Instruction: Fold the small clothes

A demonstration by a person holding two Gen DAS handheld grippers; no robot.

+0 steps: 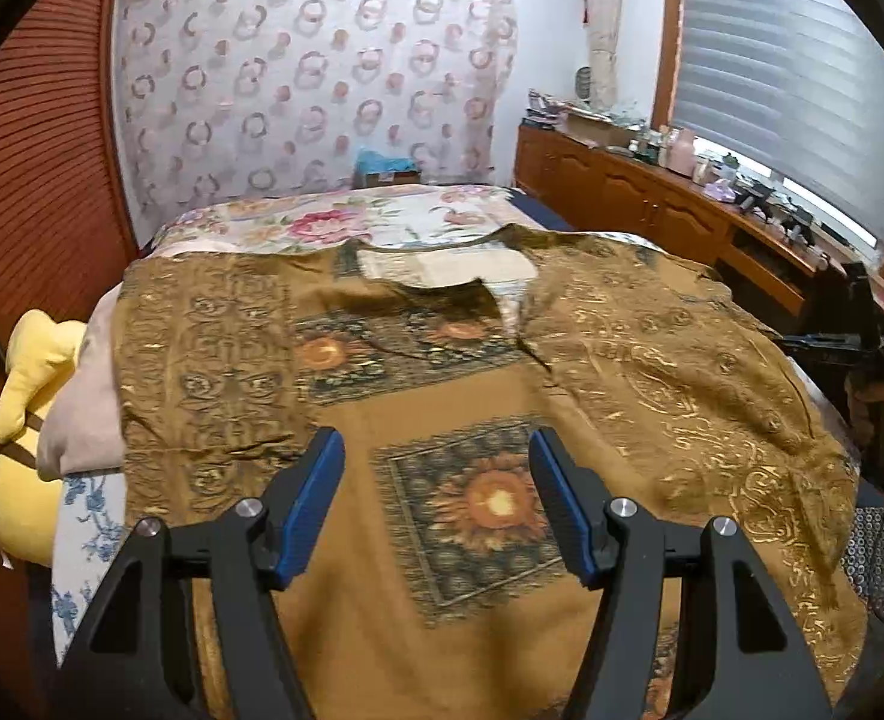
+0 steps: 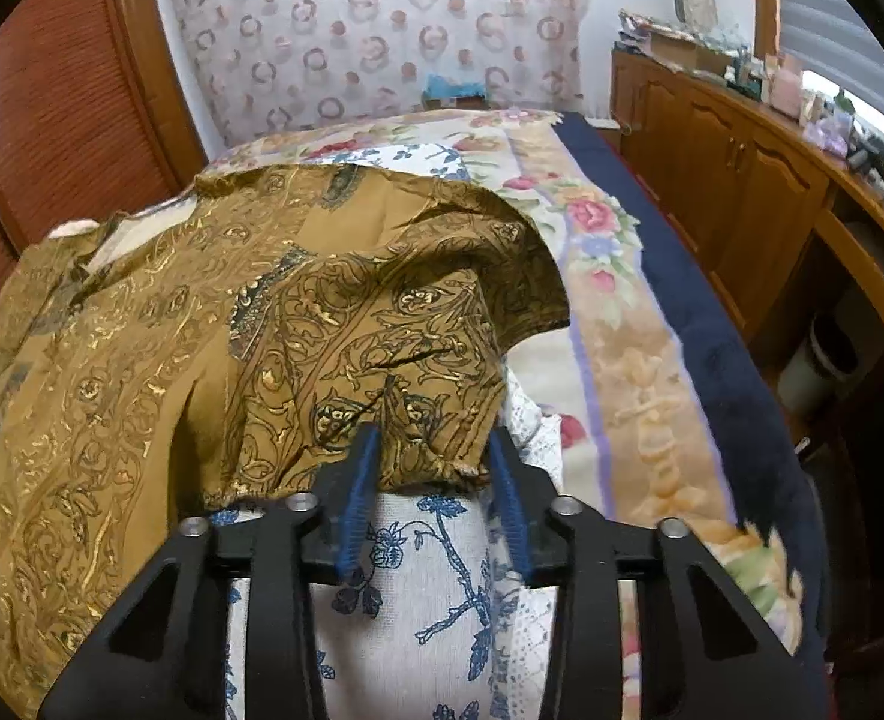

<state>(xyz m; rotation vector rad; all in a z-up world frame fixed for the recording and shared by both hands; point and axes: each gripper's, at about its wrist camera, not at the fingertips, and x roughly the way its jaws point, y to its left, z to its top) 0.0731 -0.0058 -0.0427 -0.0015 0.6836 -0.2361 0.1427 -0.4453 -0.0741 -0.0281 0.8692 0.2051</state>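
A brown and gold patterned shirt [image 1: 442, 384] lies spread on the bed, neckline toward the far end. My left gripper [image 1: 436, 450] is open and hovers above the shirt's middle, over a sunflower print, holding nothing. The right gripper [image 2: 436, 441] is at the shirt's right sleeve [image 2: 382, 360]. Its fingers stand apart on either side of the sleeve's hem, and the cloth lies between them. The right gripper also shows in the left wrist view [image 1: 844, 336] at the shirt's right edge.
The floral bedspread [image 2: 622, 312] has a dark blue edge on the right. A blue-and-white floral cloth [image 2: 418, 588] lies under the right gripper. A yellow plush toy [image 1: 16, 432] sits at the bed's left. A wooden cabinet [image 1: 652, 198] with clutter runs along the right wall.
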